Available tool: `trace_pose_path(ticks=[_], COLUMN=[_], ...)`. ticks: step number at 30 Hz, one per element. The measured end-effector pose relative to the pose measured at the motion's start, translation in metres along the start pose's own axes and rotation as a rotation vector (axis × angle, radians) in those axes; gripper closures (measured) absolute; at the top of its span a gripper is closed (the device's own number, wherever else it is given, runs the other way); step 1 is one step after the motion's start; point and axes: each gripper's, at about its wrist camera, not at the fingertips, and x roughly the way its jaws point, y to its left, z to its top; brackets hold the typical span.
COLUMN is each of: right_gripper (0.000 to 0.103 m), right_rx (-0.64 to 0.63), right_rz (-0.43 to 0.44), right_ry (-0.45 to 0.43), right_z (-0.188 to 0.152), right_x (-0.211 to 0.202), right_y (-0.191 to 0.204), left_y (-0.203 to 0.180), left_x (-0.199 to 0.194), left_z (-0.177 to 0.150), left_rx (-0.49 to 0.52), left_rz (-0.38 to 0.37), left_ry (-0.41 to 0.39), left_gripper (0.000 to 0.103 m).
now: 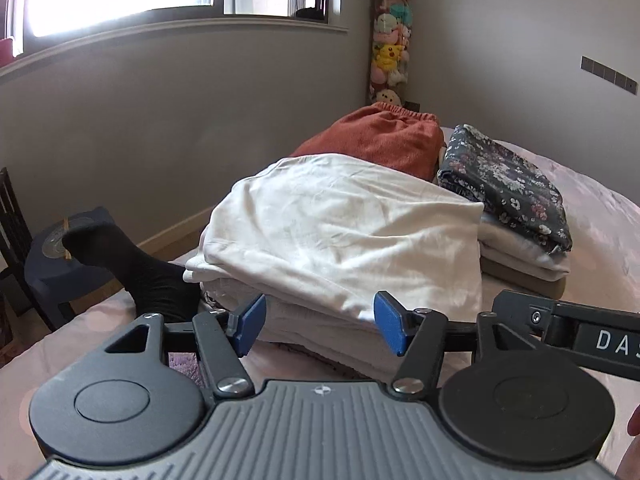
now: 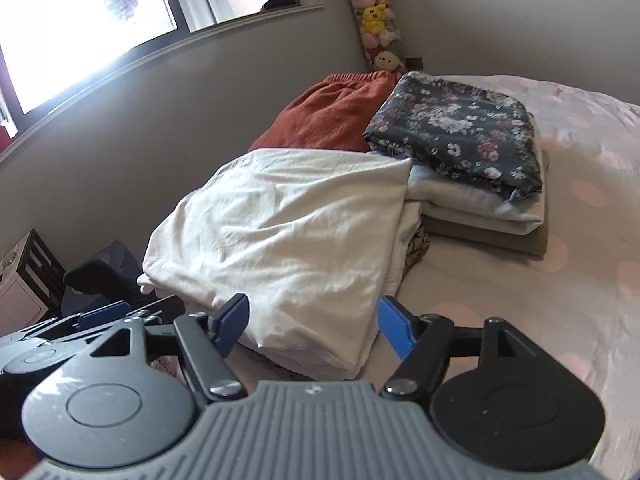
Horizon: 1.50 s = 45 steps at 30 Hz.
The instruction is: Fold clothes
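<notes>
Two grippers face the bed's near edge. On the left a black sock [image 1: 132,268] lies loose, seemingly unfolded. The left gripper [image 1: 320,322] and right gripper [image 2: 314,326] both gape wide, holding nothing, just before the folded white garment [image 1: 344,232]. Rightward, the floral stack [image 2: 460,136] sits apart, likely finished.

Bed [image 2: 560,280]: bare sheet right of the piles, open for passage. White folded pile [image 2: 288,232]: blocks straight ahead of both grippers. Floral-topped stack [image 2: 460,132]: just beside it, right rear. Rust garment [image 2: 332,116]: behind, against the wall. Black sock [image 1: 140,268]: left edge.
</notes>
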Motion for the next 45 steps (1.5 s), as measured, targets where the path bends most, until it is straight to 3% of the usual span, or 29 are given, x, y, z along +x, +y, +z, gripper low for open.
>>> trace_pose_path(ticks=[6,16,29,45], right_gripper=[0.025,0.023,0.022,0.022], right_rx=[-0.024,-0.024,-0.029,0.012], right_rz=[-0.04,-0.036,-0.031,-0.041], right_ry=[-0.053,-0.079,-0.087,-0.102], right_z=[-0.004,-0.014,-0.025,-0.037], right_x=[-0.042,-0.084,-0.108,-0.122], right_y=[0.003,-0.001,0.003,-0.013], left_y=[-0.017,-0.025,-0.025,-0.039], left_x=[-0.027,-0.067,-0.091,-0.098], left_z=[-0.003,-0.007,-0.014,-0.022], left_rx=[0.014,0.018,-0.005,0.01], left_rz=[0.029,0.051,0.068,0.066], left_ry=[0.013,-0.011,-0.042,-0.02], left_gripper=[0.038,0.034,0.034,0.034])
